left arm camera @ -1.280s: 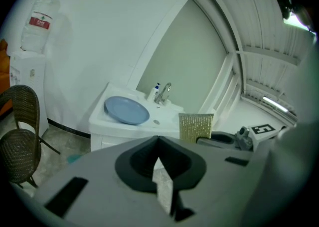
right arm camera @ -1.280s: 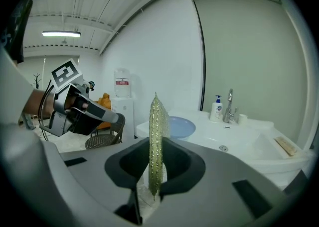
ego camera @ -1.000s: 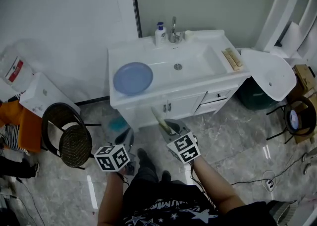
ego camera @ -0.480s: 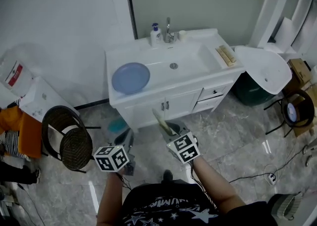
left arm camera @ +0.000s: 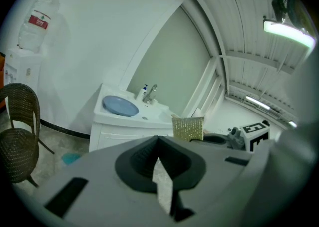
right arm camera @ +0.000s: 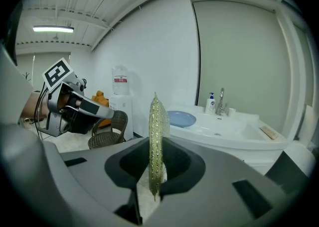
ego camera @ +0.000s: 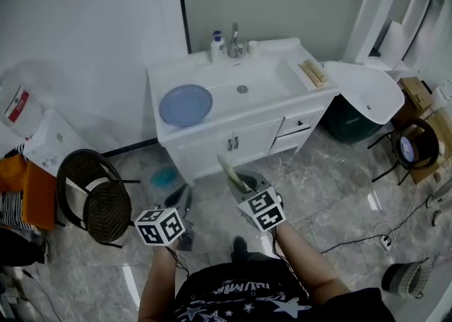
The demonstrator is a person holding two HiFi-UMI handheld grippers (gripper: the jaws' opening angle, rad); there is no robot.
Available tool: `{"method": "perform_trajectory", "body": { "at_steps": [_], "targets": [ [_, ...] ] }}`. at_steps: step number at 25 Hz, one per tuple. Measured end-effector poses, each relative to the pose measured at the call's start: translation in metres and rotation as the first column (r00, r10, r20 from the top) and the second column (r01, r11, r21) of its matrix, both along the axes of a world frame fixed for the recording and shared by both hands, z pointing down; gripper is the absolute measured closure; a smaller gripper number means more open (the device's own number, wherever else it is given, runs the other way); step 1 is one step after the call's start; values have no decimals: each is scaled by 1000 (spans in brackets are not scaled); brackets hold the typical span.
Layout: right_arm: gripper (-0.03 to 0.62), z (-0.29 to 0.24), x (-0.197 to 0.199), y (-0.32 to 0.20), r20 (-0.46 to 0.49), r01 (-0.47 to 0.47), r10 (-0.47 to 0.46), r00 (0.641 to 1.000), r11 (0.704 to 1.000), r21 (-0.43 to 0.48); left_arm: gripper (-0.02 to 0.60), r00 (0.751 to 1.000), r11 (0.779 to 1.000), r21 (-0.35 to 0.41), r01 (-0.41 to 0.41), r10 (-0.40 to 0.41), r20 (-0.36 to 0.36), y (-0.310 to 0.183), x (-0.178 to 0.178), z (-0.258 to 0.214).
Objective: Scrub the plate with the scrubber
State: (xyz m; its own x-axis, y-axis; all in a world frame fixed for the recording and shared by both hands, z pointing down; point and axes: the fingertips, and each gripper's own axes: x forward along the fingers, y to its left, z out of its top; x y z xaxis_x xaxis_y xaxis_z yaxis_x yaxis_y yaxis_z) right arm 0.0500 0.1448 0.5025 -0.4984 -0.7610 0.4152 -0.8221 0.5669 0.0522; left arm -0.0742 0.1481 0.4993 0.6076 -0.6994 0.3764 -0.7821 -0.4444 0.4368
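The right tongs are clamped on the scrubber, a thin glittery yellow-green pad that stands upright and edge-on between the jaws, its long axis running up out of the grip. The left tongs have their jaws pressed together with nothing between them.

The plate, round and blue, lies flat on the white surface of a vanity unit, at its left end and just beside the basin. Nothing rests on it or touches it.

Both tongs are held low over the marble floor in front of the person, well apart from the vanity, and both point forward toward it and somewhat down. In the head view the plate sits almost straight ahead of the left tongs, and ahead and off to the left of the right tongs. So the empty hand is the one more in line with the plate, while the hand that carries the scrubber has to cross leftward as well as forward to reach it.

My reading is that scrubbing has not begun. The pad's broad face would need turning down onto the flat plate, since it now presents only its narrow edge. The left tongs are free to steady the rim
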Motion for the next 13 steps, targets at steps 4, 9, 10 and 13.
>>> {"method": "perform_trajectory", "body": {
  "at_steps": [4, 9, 10, 13],
  "targets": [
    [523, -7, -8, 16, 10, -15, 15, 1000, 1000, 16, 563, 1000, 1000, 15, -7, 7, -3, 17, -8, -3],
    [523, -4, -18, 44, 21, -31, 31, 999, 999, 9, 563, 999, 1000, 15, -20, 20, -30, 39, -15, -6],
    [523, -2, -20, 49, 22, -33, 33, 999, 999, 8, 563, 999, 1000, 14, -20, 21, -36, 43, -16, -5],
    [523, 3, -25, 62, 27, -36, 36, 999, 999, 4, 563, 999, 1000, 13, -22, 23, -44, 54, -21, 0]
  ]
}}
